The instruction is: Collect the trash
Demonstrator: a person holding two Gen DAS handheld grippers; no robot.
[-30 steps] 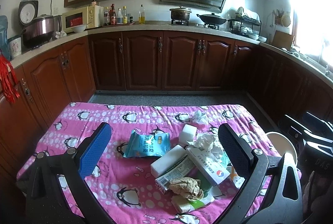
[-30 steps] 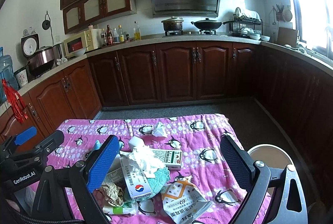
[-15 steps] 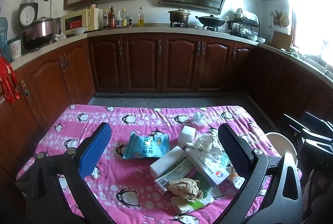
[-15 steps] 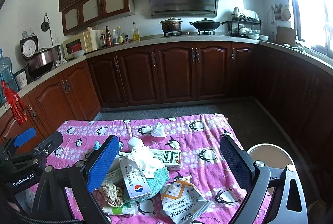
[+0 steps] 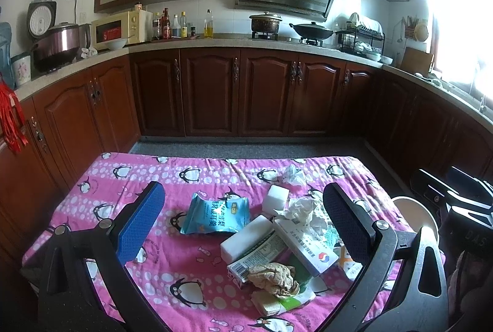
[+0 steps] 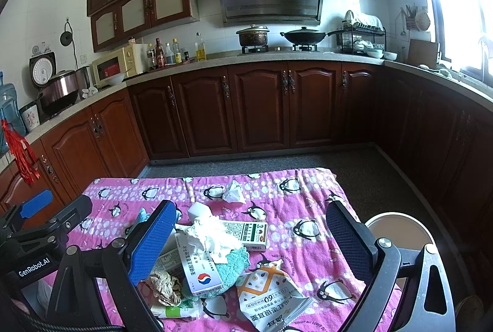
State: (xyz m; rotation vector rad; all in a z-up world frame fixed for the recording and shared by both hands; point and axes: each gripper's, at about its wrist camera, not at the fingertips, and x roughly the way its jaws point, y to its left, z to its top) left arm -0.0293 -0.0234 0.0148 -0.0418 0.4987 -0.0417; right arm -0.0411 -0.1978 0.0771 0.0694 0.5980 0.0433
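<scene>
A pile of trash lies on the pink penguin tablecloth (image 5: 129, 174): a blue snack bag (image 5: 215, 216), white foam blocks (image 5: 245, 239), a long white carton (image 5: 303, 242), crumpled white tissue (image 5: 303, 208) and a brown paper wad (image 5: 272, 278). The right wrist view shows the carton (image 6: 197, 265), the tissue (image 6: 212, 235), a teal cloth (image 6: 232, 265), an orange-and-white packet (image 6: 271, 292) and a small tissue (image 6: 234, 193). My left gripper (image 5: 243, 227) is open above the pile. My right gripper (image 6: 251, 242) is open above it, empty.
A white bin (image 6: 400, 231) stands on the floor off the table's right edge; it also shows in the left wrist view (image 5: 416, 215). Dark wooden kitchen cabinets (image 5: 240, 94) and a counter with pots run behind. Grey floor lies beyond the table.
Both views have shifted only slightly; the trash lies as before and both grippers stay open.
</scene>
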